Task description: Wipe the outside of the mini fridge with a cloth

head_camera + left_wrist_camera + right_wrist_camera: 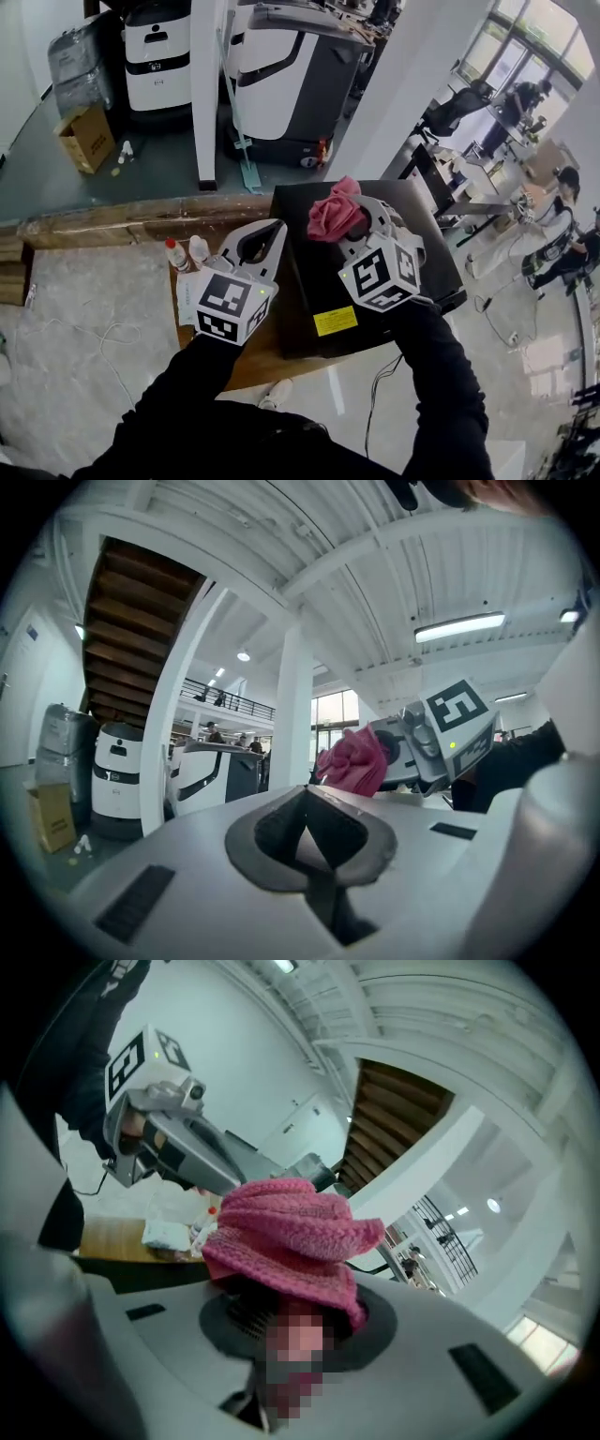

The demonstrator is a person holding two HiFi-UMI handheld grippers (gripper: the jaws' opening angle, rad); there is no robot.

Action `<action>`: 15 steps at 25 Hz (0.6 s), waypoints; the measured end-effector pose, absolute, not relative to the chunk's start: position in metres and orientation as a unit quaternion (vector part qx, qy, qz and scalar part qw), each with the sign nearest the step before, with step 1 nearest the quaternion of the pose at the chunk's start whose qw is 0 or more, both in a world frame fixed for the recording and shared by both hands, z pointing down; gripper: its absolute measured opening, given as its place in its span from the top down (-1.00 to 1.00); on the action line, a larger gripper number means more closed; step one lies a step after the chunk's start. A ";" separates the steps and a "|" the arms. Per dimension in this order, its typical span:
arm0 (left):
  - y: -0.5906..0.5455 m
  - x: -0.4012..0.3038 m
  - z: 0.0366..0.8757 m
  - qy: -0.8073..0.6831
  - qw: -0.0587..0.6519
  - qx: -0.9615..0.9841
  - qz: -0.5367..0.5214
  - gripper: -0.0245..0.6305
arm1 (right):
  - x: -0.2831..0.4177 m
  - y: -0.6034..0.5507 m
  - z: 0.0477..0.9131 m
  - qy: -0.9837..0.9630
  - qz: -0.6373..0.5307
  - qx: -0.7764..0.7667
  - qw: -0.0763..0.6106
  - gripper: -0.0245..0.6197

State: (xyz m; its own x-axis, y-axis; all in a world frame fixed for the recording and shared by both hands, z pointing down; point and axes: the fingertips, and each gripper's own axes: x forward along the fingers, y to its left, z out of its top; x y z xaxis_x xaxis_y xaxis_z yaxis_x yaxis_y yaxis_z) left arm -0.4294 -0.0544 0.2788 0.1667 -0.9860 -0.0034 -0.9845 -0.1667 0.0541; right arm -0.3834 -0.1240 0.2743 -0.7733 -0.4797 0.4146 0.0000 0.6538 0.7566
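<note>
cloth (333, 214): pink (knit) | mini fridge (375, 267): black | sticker (336, 321): yellow

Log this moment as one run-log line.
left gripper: shut, empty | right gripper: shut on pink cloth | cloth over mini fridge top, contact unclear

Pink cloth (291, 1227) covers the jaw tips of the right gripper (292, 1312) in the right gripper view, and the spot just under the cloth is blurred. In the head view, that cloth and gripper hide part of the black mini fridge (314, 281) top; its sides cannot be made out. A yellow label (336, 321) on top is too small to read. 2 small bottles (175, 255) sit partly behind the left gripper (273, 228). Both dark sleeves (441, 375) run off the bottom edge.
</note>
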 end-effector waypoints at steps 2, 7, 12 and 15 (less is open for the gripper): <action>-0.058 -0.421 0.286 -0.663 0.022 0.748 -0.010 0.91 | -0.388 -0.136 0.292 -0.838 -0.424 0.111 0.325 0.62; -0.059 -0.418 0.296 -0.690 0.033 0.723 0.006 0.91 | -0.415 -0.151 0.331 -0.783 -0.496 0.054 0.372 0.62; -0.055 -0.417 0.301 -0.687 0.031 0.726 0.014 0.91 | -0.427 -0.150 0.363 -0.762 -0.500 0.010 0.412 0.63; -0.056 -0.427 0.305 -0.682 0.035 0.730 0.007 0.91 | -0.434 -0.148 0.369 -0.753 -0.505 -0.004 0.423 0.66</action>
State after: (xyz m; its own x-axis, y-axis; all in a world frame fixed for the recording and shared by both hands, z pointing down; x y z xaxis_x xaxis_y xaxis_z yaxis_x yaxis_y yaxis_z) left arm -0.4266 -0.0555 0.3045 0.0687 -0.9959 0.0590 -0.9969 -0.0663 0.0419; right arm -0.4343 -0.1483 0.3693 -0.6420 -0.4203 0.6413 0.4336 0.4907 0.7557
